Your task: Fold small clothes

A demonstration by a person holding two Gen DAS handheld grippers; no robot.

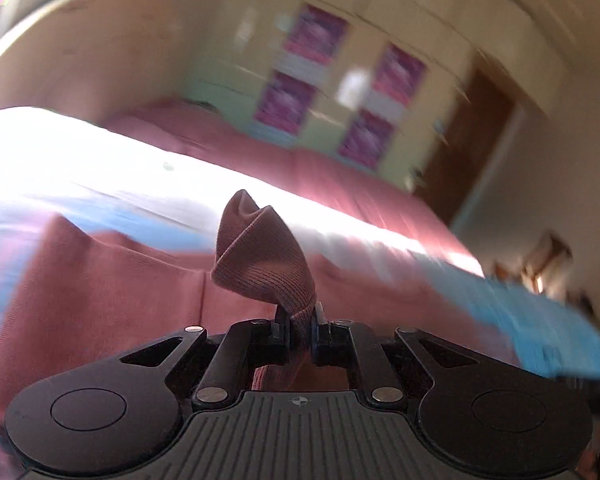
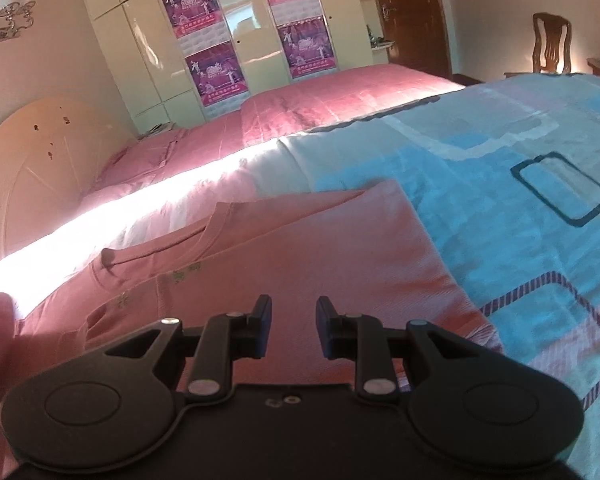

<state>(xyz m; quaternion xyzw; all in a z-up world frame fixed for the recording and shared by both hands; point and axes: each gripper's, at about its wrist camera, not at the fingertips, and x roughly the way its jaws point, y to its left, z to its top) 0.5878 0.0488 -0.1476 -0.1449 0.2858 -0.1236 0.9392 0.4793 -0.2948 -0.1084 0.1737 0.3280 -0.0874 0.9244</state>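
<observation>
Folding is partly done: left gripper (image 1: 303, 322) pinches a pink shirt (image 2: 284, 248) corner; right gripper (image 2: 293, 322) hangs wide open, empty.

Left view motion-blurred; blown-out sunlit glare

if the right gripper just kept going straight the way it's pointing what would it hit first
Most likely the pink shirt lying flat on the blue patterned bedspread. The right gripper is open and empty, with shirt fabric showing between its fingers. Depth is unclear.

Bedroom w/ cream wardrobe (image 2: 148, 52) bearing purple posters (image 2: 216, 68), brown door (image 2: 412, 12), wooden chair (image 2: 551, 44) — sunlit.
</observation>
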